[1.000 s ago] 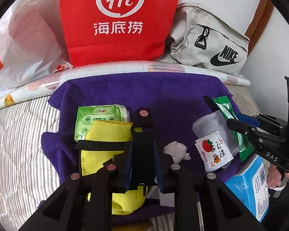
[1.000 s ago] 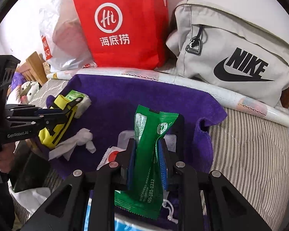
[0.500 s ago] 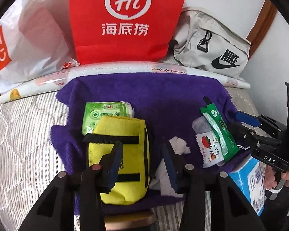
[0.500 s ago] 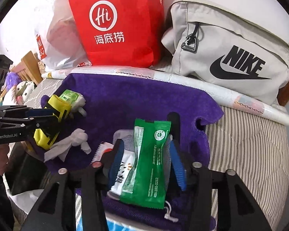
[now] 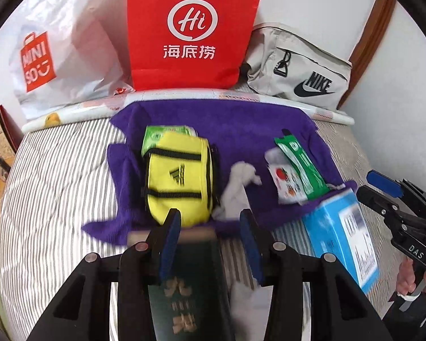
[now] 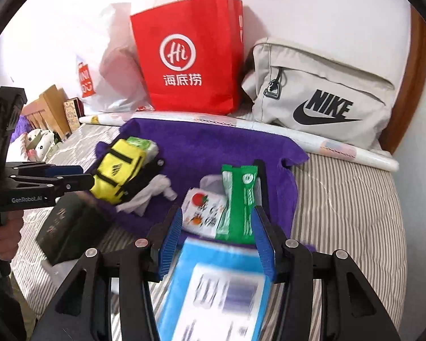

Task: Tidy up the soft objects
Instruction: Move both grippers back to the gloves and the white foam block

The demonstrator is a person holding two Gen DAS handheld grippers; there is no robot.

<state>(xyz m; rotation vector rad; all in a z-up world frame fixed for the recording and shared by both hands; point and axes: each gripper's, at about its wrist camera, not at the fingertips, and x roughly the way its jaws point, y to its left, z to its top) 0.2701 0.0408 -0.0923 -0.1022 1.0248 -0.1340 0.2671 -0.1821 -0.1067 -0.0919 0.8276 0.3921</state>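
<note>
Bed (image 5: 56,176): striped cover, carries everything.
Purple towel (image 5: 235,130): spread on the bed, in front of the red paper bag (image 5: 190,28).
Yellow pouch (image 5: 181,176): on the towel's left part, overlapping a green tissue pack (image 5: 159,133).
Green sachet (image 6: 238,199): on the towel's right part, over a white snack packet (image 6: 201,213).
Left gripper (image 5: 210,233): jaws apart, empty, above a dark booklet (image 5: 184,289).
Right gripper (image 6: 217,238): jaws apart, empty, above a blue box (image 6: 213,292).
</note>
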